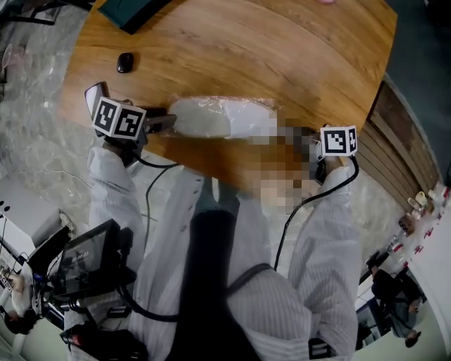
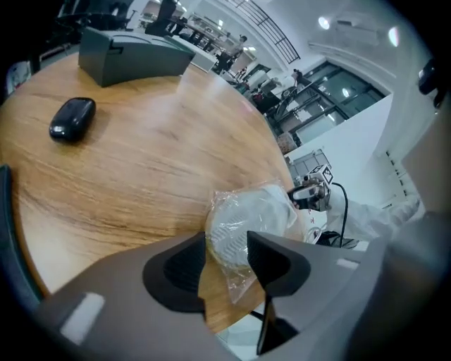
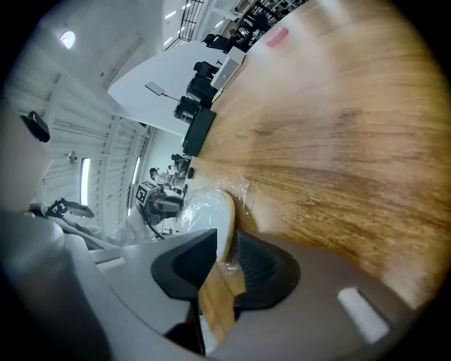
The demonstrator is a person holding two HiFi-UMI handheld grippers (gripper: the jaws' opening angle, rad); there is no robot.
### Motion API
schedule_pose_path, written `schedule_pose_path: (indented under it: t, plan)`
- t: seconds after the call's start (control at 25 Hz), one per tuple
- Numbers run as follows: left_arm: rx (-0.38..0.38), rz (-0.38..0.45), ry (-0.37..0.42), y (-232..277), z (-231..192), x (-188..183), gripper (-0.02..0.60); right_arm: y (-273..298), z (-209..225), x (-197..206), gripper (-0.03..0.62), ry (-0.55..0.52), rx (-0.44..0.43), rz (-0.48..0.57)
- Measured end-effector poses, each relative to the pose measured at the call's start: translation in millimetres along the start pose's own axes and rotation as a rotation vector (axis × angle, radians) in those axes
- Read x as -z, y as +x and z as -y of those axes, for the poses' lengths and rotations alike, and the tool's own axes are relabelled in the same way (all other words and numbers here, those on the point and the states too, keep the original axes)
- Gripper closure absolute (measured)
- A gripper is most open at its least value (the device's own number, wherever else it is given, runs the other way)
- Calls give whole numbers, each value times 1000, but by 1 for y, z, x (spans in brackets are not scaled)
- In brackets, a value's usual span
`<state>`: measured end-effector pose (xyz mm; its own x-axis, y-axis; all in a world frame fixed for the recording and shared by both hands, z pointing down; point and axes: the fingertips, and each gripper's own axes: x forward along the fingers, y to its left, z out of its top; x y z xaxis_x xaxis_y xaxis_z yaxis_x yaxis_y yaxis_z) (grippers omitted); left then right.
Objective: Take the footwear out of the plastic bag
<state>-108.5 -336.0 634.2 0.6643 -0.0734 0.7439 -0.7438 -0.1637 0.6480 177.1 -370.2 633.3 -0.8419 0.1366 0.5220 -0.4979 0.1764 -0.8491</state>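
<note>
A white shoe sealed in a clear plastic bag [image 1: 222, 116] lies lengthwise near the front edge of the round wooden table [image 1: 282, 49]. My left gripper [image 1: 168, 124] is at the shoe's left end. In the left gripper view its jaws stand wide, and the bagged shoe [image 2: 246, 218] reaches into the gap of the left gripper [image 2: 226, 243]. My right gripper [image 1: 313, 149] is at the shoe's right end, partly behind a mosaic patch. In the right gripper view the right gripper [image 3: 227, 236] is open, with the shoe's sole edge [image 3: 224, 211] and a fold of plastic between its jaws.
A black mouse [image 1: 125, 62] [image 2: 72, 118] lies on the far left of the table. A dark box [image 1: 137, 10] [image 2: 130, 53] stands at the back edge. A dark flat device [image 1: 95, 95] sits beside my left gripper. The table's front edge runs just under both grippers.
</note>
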Motion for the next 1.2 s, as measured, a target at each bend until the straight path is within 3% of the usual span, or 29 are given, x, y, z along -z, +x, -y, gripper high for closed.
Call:
schedule_pose_path:
  t: [0.2,0.56,0.84,1.04,1.2]
  plan:
    - [1,-62,-14,-3,-2,10,394,-5,-11,1,490,-5,-70,-18]
    - [102,-52,-84,-5,4,11,434,1,-21,13,497,-8,-179,-87]
    - [211,38,-129,-23,19,9,466,-23,-58,4,495,-28,-401,-10]
    - [283,138,-28,-38,58,-10,483,-40,-104,5,473,-224,-415,10]
    - [236,192,70,-70,90,-15,480,-61,-157,1,460,-344,-389,62]
